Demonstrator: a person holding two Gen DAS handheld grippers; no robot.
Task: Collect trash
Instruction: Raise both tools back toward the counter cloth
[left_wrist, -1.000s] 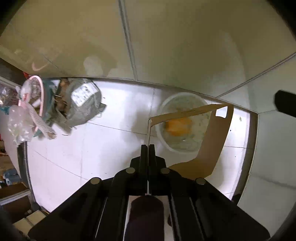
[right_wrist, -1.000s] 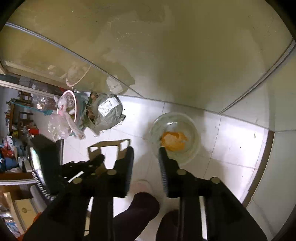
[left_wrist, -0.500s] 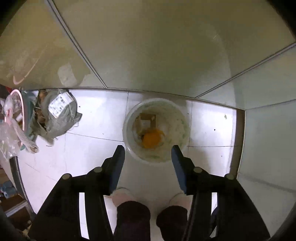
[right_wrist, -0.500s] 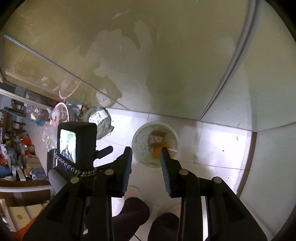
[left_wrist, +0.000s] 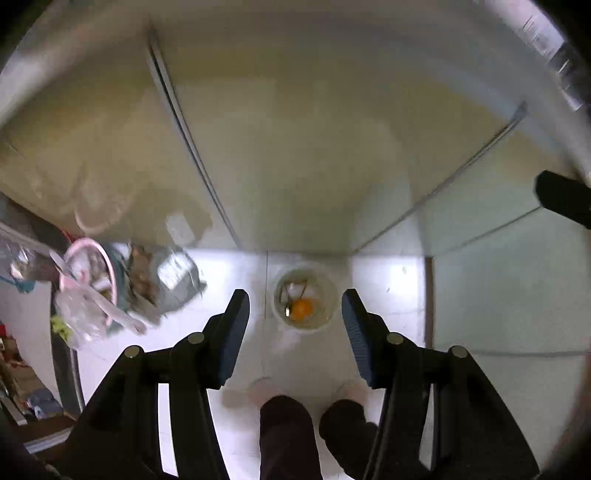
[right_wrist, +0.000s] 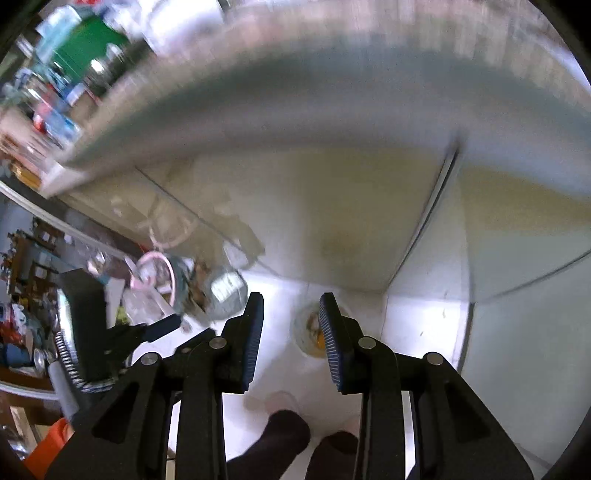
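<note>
White floor (left_wrist: 236, 354) now far below: both tools empty, cardboard binned (left_wrist: 304, 299).

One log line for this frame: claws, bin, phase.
phase: above bin | left claw: open, empty | right claw: open, empty | trash bin: on floor, holds orange item and cardboard

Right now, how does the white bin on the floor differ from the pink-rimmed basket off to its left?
The white bin stands upright and we look straight down into it; the pink-rimmed basket seems tipped on its side. The bin holds an orange lump and a piece of cardboard inside its rim; the basket's clutter, plastic bags and a grey parcel, spreads around it on the floor. Both sit on the white tiles against the wall.
</note>
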